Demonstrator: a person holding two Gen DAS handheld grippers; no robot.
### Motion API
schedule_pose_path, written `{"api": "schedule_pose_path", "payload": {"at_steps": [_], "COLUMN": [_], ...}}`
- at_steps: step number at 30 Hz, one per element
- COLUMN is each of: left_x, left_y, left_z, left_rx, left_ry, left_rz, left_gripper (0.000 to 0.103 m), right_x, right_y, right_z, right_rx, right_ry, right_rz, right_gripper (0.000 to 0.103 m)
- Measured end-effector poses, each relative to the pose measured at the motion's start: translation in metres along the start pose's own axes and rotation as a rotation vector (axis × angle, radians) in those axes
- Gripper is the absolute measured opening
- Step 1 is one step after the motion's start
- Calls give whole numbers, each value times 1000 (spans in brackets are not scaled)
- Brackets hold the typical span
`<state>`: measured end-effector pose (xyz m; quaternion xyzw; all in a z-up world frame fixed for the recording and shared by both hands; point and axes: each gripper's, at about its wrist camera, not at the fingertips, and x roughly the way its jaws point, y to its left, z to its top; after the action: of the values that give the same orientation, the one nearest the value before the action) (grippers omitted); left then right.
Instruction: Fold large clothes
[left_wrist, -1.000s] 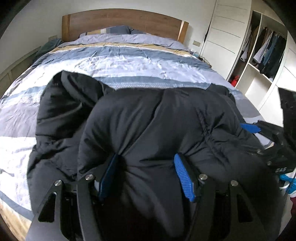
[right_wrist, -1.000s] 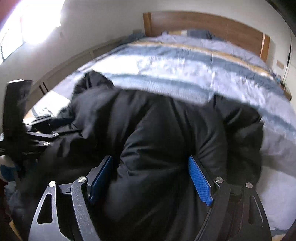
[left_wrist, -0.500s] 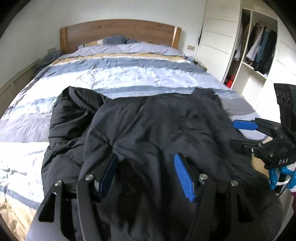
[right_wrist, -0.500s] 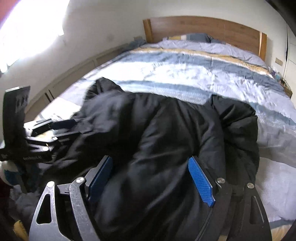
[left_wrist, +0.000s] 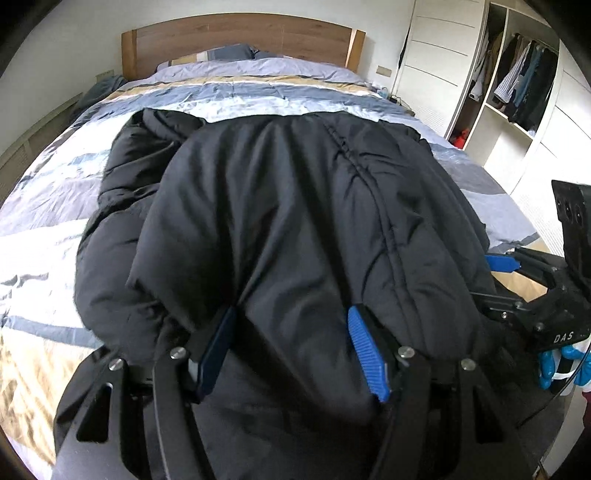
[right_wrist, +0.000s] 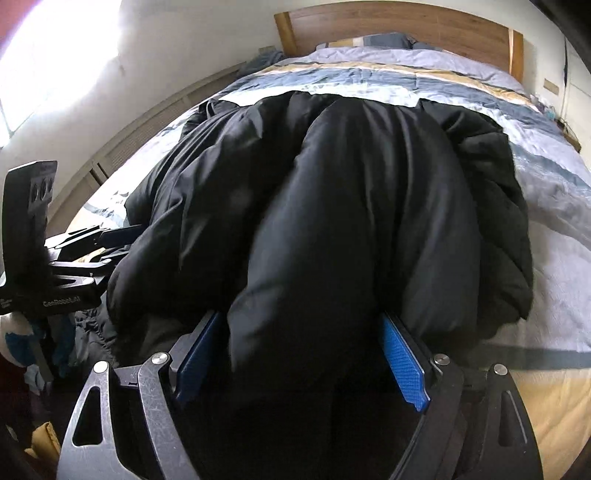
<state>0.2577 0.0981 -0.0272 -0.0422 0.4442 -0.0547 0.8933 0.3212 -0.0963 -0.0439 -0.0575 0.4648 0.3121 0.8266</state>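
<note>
One puffy black padded jacket (left_wrist: 295, 206) bunched between both half-open grippers, left gripper (left_wrist: 291, 354) and right gripper (right_wrist: 301, 360), over one striped blue-and-beige quilted bed (left_wrist: 240, 92); one open white wardrobe (left_wrist: 517, 85).

Bed (left_wrist: 55, 192) (striped duvet) under a black puffer jacket (left_wrist: 280, 206).

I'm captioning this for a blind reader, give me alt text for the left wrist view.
The left hand-held gripper clamps a bulge of a black puffer jacket lying on a striped bed. The right hand-held gripper grips the jacket at the right edge; an open wardrobe stands behind.
</note>
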Motion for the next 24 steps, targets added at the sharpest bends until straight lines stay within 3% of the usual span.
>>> {"api": "schedule_pose_path", "payload": {"at_steps": [5,15,24], "left_x": [-31,-110,-158], "left_y": [-7,-21,-21], "left_z": [-5,-23,-60], "left_rx": [5,-14,-47], "left_ry": [-25,-159,-218], "left_rz": [85,254,277], "left_gripper": [62,62,62], "right_x": [-23,-86,-135], "right_y": [3,25,30], "right_z": [-12,-45,-86], "right_rx": [13,53,112], "right_ry": [-22,-104,-160], "right_rz": [-28,-77,-119], "right_gripper": [84,84,84]}}
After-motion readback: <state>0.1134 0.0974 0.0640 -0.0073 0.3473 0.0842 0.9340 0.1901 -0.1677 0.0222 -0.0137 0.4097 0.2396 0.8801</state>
